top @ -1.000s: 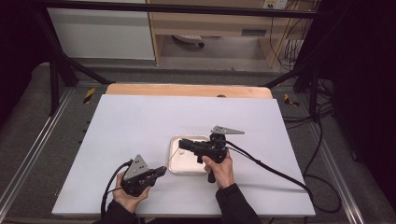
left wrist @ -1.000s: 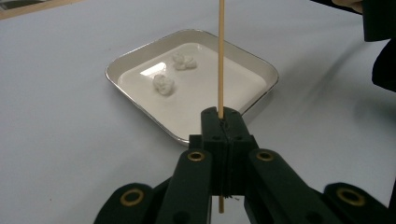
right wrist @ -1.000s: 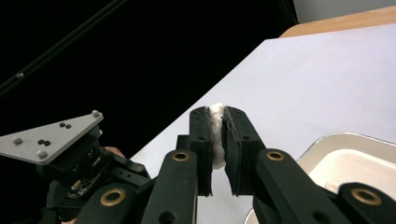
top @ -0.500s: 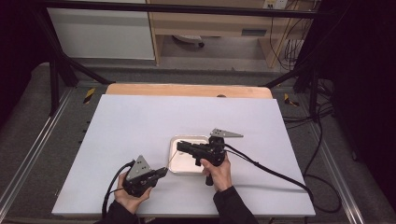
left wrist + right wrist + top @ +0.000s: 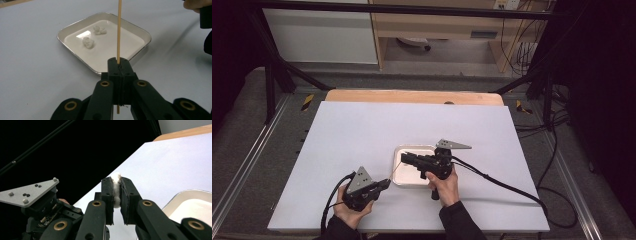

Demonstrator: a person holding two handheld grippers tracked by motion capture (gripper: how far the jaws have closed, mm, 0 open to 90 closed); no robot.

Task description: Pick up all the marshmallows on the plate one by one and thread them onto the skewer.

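Note:
My left gripper [image 5: 119, 63] is shut on a thin wooden stick [image 5: 119, 30], which rises over a white square tray [image 5: 146, 37] holding two white fluffy lumps [image 5: 88, 42]. In the high view the left gripper [image 5: 385, 183] sits at the tray's [image 5: 398, 176] near left corner, with the stick [image 5: 396, 171] slanting up toward my right gripper [image 5: 404, 158]. The right gripper [image 5: 116, 181] is shut on another white fluffy lump [image 5: 115, 185] and is held level above the tray, pointing left.
The tray lies on a white table sheet [image 5: 362, 130] with a wooden strip [image 5: 412, 96] at its far edge. Black cables [image 5: 507, 187] trail from the right gripper across the sheet to the right. Dark frame bars and floor surround the table.

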